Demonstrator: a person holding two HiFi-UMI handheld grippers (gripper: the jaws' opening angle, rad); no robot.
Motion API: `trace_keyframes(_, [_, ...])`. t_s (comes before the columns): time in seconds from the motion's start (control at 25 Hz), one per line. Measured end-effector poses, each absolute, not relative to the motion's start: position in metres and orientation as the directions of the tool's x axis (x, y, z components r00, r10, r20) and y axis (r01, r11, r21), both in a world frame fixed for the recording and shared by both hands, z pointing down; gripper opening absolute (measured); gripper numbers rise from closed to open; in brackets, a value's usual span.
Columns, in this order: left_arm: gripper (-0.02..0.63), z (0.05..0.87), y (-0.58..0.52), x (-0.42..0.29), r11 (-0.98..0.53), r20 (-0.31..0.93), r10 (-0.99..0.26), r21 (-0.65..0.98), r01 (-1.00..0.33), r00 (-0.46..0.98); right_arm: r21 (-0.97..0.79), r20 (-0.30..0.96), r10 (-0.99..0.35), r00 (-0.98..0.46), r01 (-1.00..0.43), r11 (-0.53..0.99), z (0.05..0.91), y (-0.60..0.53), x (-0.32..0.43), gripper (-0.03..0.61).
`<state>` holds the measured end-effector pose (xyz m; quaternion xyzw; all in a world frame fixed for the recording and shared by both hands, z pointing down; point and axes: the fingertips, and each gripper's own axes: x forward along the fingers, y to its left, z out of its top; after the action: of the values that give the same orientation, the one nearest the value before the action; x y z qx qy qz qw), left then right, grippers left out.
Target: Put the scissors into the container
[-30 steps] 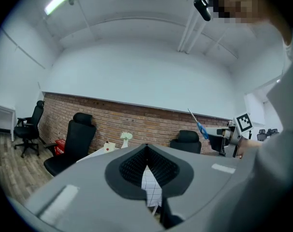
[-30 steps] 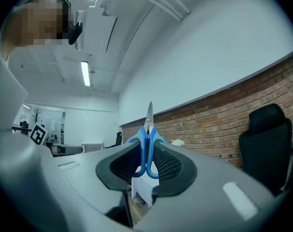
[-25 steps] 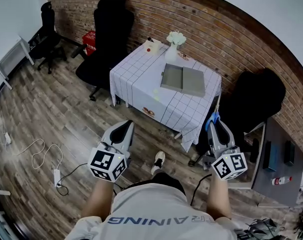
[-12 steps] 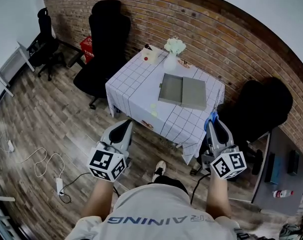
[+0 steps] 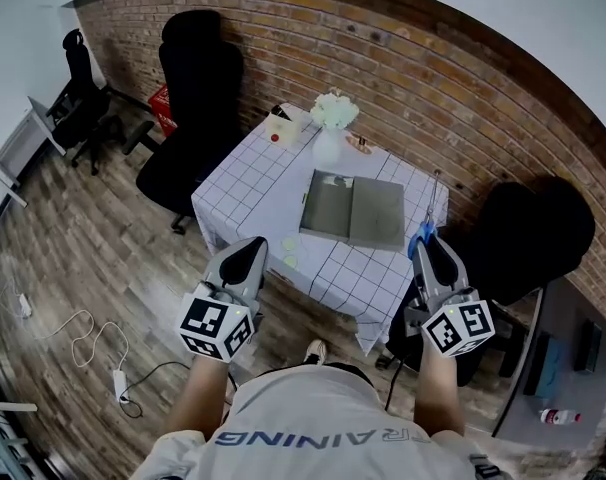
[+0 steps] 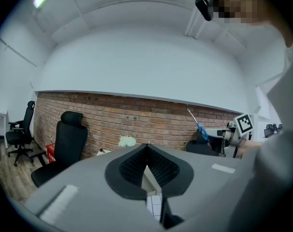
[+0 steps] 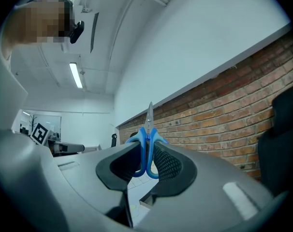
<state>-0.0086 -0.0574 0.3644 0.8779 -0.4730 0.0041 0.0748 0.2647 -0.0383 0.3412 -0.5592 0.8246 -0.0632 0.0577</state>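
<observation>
Right tool [image 5: 424, 244] pinches the blue scissors [image 7: 148, 133] by the handles, blades upward, near the desk [image 5: 245, 183] edge; grey container [image 5: 353, 210] lies open on the desk; left tool [image 5: 251, 251] pressed together, empty.

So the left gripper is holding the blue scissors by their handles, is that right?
Not quite: the right gripper holds the blue scissors by their handles, as the right gripper view shows. The left gripper has its jaws together with nothing between.

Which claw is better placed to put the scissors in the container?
Right. The right claw holds the scissors, near the container; the left claw is shut and empty.
</observation>
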Motion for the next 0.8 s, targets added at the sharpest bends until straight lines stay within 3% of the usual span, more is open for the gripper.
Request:
trace_keyframes(0.52, [-0.002, 0.385, -0.147, 0.02, -0.567, 0.153, -0.801, 0.115, -0.815, 0.579, -0.249, 0.019, -0.938, -0.346, -0.91, 0.331, 0.383, -0.119, 0.291, 0.104])
trace_keyframes(0.8, [-0.001, 0.399, -0.224, 0.03, -0.691, 0.146, -0.692, 0.151, -0.707, 0.707, -0.218, 0.067, -0.978, -0.196, -0.96, 0.178, 0.387, -0.155, 0.289, 0.104])
